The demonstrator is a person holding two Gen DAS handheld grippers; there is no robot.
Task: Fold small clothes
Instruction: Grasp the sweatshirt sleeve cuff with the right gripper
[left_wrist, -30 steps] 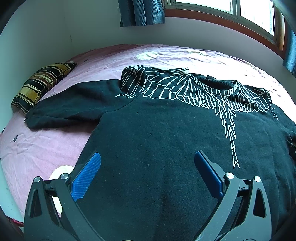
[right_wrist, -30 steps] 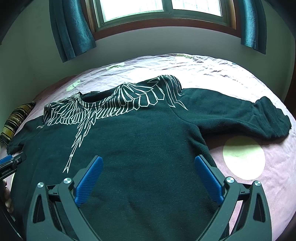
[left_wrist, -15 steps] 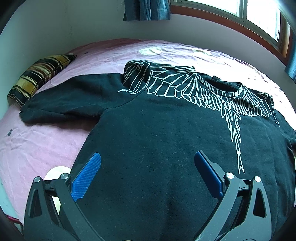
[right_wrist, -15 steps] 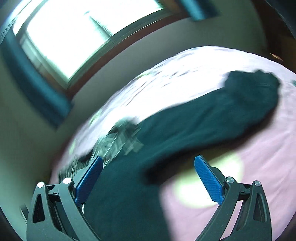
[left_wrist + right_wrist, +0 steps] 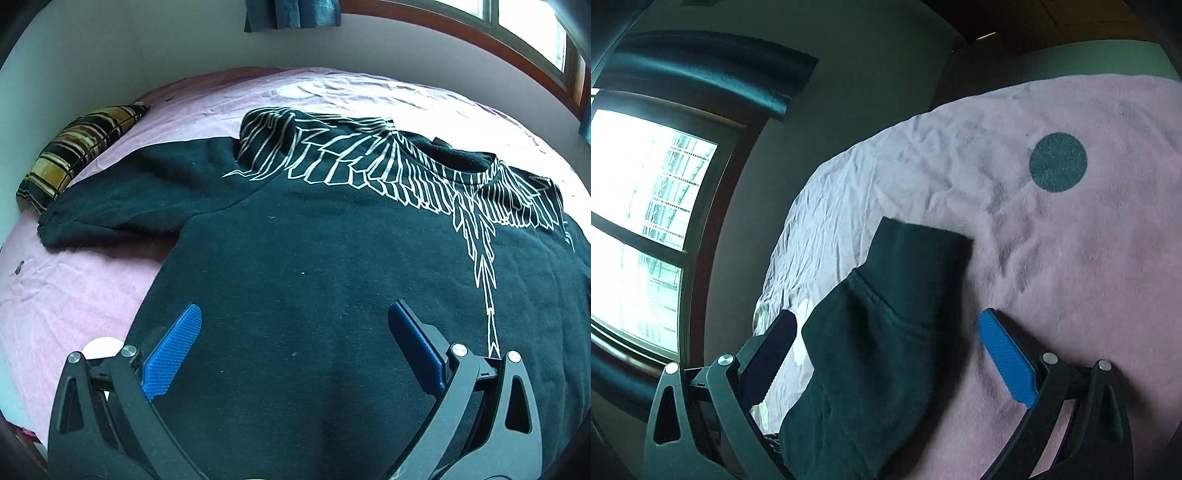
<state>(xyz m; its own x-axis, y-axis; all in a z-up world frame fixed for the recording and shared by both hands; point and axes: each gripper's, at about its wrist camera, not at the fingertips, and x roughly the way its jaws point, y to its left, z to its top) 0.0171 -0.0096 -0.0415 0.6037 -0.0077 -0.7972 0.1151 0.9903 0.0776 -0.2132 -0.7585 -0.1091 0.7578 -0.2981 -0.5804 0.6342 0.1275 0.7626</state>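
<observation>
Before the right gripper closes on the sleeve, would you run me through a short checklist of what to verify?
1. Right gripper open: ok.
2. Sleeve cuff between its fingers: ok, the sleeve runs through the gap.
3. Fingers touching the fabric: cannot tell.
4. Left gripper open, holding nothing: ok.
5. Sweatshirt body spread flat on the pink sheet: ok.
6. Other sleeve laid out: ok, extended toward the plaid pillow.

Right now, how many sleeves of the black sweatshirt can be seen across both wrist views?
2. One sleeve lies spread toward the striped pillow in the left wrist view; the other sleeve lies between the open fingers of the right gripper on the pink sheet.
</observation>
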